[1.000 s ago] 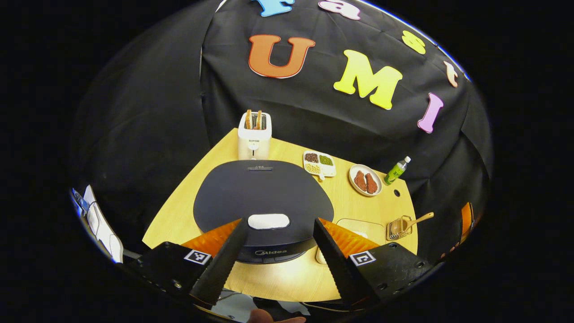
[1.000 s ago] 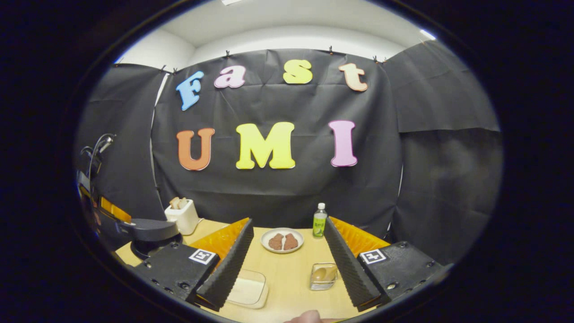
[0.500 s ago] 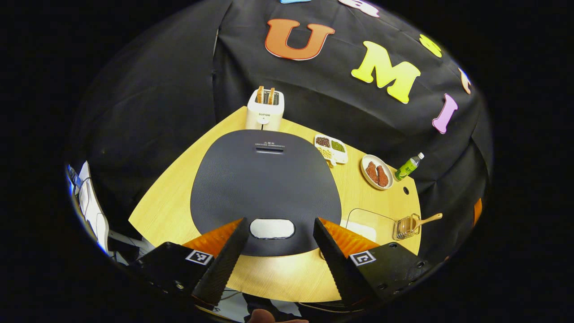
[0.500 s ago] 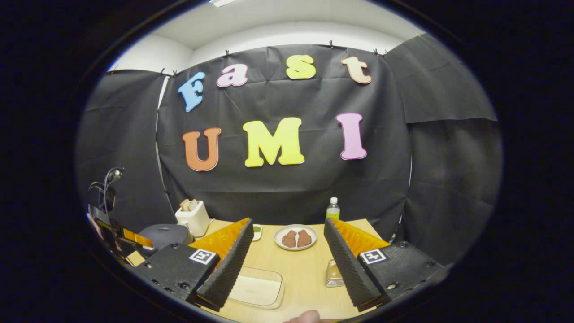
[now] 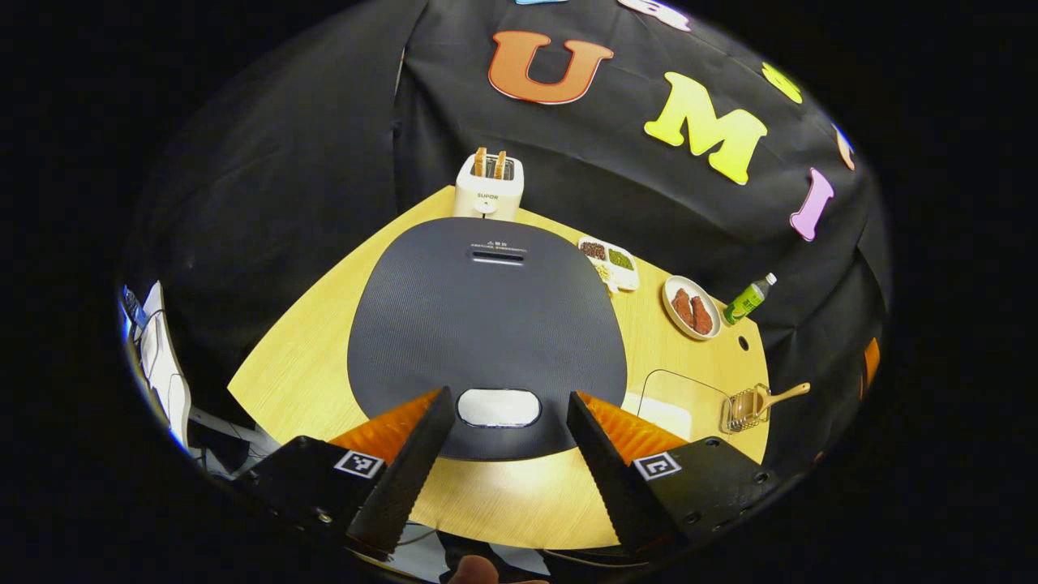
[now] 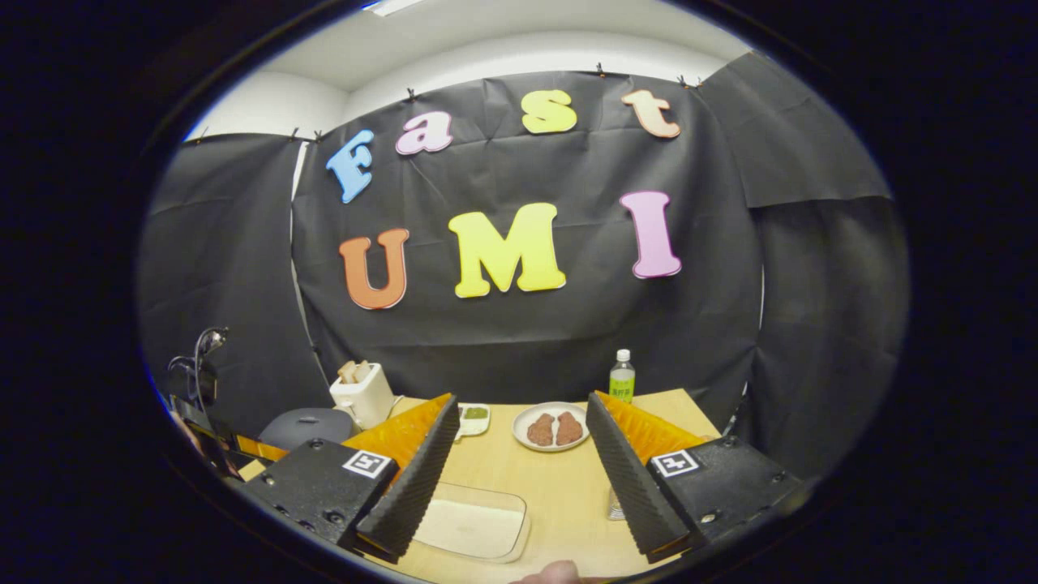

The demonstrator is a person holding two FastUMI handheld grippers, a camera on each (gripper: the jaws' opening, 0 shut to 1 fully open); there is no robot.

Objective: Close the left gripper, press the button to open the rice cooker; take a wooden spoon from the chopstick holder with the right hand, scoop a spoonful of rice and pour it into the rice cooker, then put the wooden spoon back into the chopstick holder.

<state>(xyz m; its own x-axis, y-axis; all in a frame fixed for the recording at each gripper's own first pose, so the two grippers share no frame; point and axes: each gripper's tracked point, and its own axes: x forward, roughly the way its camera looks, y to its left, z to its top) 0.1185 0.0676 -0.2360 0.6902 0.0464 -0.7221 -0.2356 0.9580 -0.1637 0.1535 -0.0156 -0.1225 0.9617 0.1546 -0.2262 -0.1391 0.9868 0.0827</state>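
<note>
Nothing of the task looks done yet. In the left gripper view the rice cooker (image 5: 486, 324) fills the middle of the frame with its lid down, and the pale oval button (image 5: 499, 407) at the lid's near edge sits between the fingers of the left tool (image 5: 499, 454), which are spread wide, so closing them and pressing both remain. The wooden spoon (image 5: 777, 397) rests in the chopstick holder (image 5: 742, 410) at the right of that frame, its handle slanting out to the right. Scooping, pouring and returning the spoon are all left.

In the right gripper view the right tool (image 6: 519, 478) is likewise spread and empty, above a clear, shallow rectangular container (image 6: 474, 529) with a low pale layer, probably the rice, at the bottom centre.

The cooker's lid is a dark, matte, finely textured rounded slab with a narrow vent slot near its far edge. The holder is a small wire basket. The surface (image 5: 324, 357) is light wood-grain, smooth and flat.
</note>
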